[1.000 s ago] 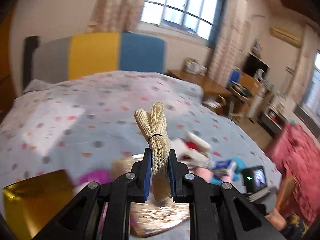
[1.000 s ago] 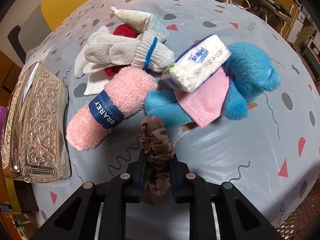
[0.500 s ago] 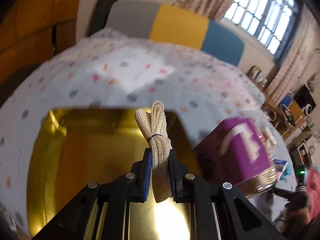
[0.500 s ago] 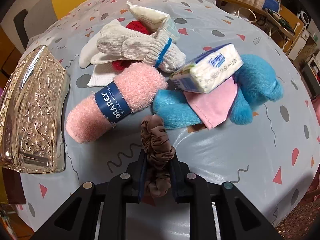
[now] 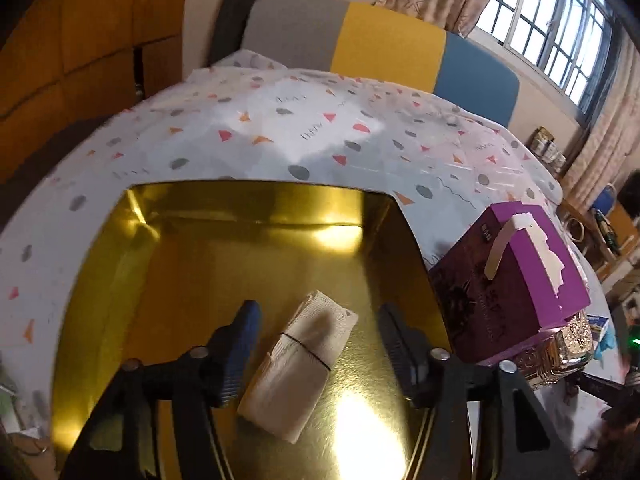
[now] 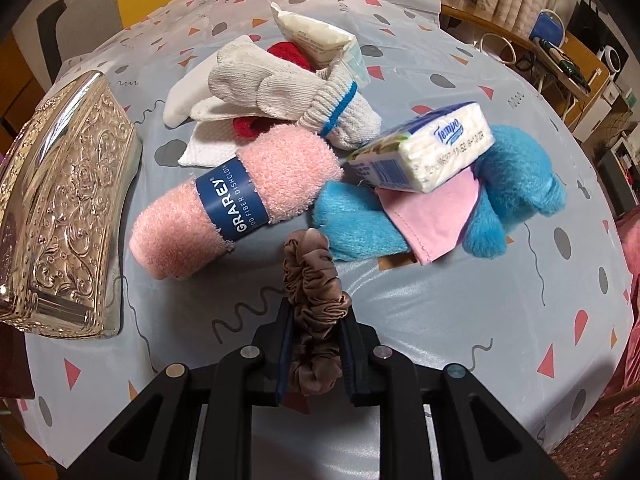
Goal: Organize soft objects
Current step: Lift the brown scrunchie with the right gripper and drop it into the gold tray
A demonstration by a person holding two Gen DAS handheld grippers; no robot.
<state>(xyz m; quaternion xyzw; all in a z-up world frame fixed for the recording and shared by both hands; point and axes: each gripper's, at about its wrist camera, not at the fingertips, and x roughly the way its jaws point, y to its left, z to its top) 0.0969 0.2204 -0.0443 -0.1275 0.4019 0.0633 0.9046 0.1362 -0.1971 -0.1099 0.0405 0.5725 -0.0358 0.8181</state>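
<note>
Currently, the left gripper (image 5: pixel 318 336) is seen with its jaws spread, having just been opening, and the cream mesh bundle (image 5: pixel 298 364), bound by a thin black band, lies between the fingers on the floor of the gold tin (image 5: pixel 192 264), with a gap shown on either side between it and the blue pads. The tin is set on the patterned bedsheet (image 5: pixel 304 132), and a purple box (image 5: pixel 516 284) stands just beside the tin's right wall, resting partly on an embossed silver box (image 5: pixel 560 350). In the right wrist view, the right gripper (image 6: pixel 316 334) is seen pinching a brown satin scrunchie (image 6: pixel 314 292), which is pressed between the pads and stands up beyond the fingertips above the sheet. Beyond it a heap of soft things is spread on the bed: a rolled pink dishcloth (image 6: pixel 240 200) with a blue paper sleeve, a pair of white knit gloves (image 6: pixel 280 88) lying over something red (image 6: pixel 288 54), a white packet (image 6: pixel 316 38) at the far end, and a tissue pack (image 6: pixel 432 148) resting on a pink cloth (image 6: pixel 436 216) and a blue plush item (image 6: pixel 516 176). The silver box is seen at the left edge, apart from the dishcloth.
</note>
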